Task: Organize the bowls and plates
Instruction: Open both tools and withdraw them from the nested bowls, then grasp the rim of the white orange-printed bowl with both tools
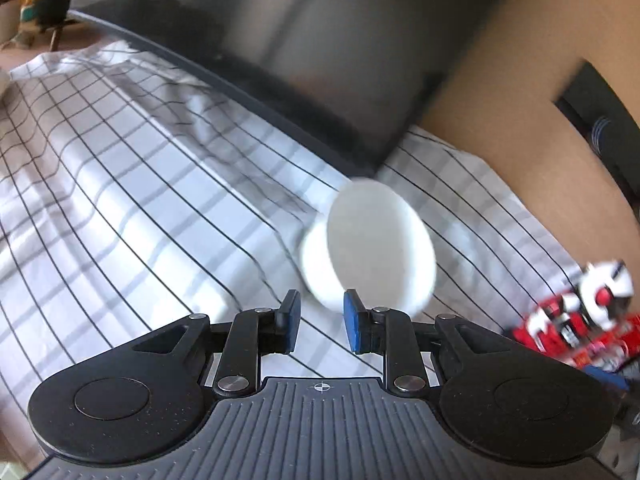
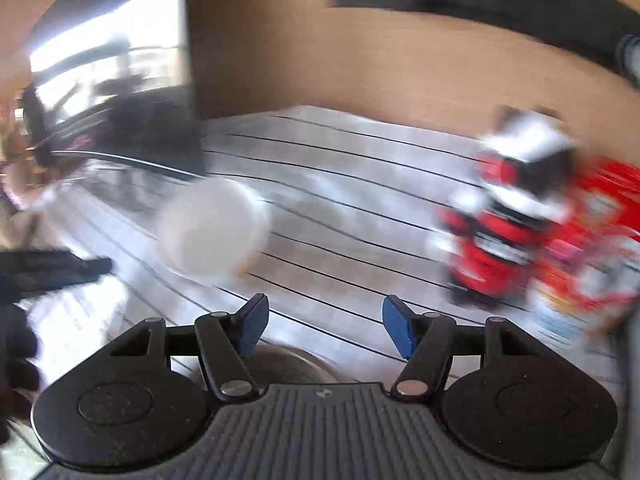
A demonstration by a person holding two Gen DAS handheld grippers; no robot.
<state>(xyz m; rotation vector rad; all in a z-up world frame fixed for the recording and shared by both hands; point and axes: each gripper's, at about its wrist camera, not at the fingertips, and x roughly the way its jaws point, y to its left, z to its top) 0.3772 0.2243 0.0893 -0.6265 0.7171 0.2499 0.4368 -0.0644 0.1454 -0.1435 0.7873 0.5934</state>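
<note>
A white bowl (image 1: 372, 244) lies tipped on its side on the checked tablecloth (image 1: 120, 184), just ahead and right of my left gripper (image 1: 320, 320). The left gripper's jaws stand a little apart with nothing between them. In the blurred right wrist view the same white bowl (image 2: 212, 228) sits ahead and to the left of my right gripper (image 2: 324, 328), which is open wide and empty. A dull metal bowl rim (image 2: 288, 364) shows just under the right gripper's fingers. The other gripper's dark body (image 2: 52, 272) enters from the left.
A large black screen (image 1: 320, 52) stands along the back of the table. A red, white and black toy (image 2: 508, 216) with colourful packaging (image 2: 592, 280) is at the right; it also shows in the left wrist view (image 1: 576, 316). A brown wall (image 2: 360, 72) is behind.
</note>
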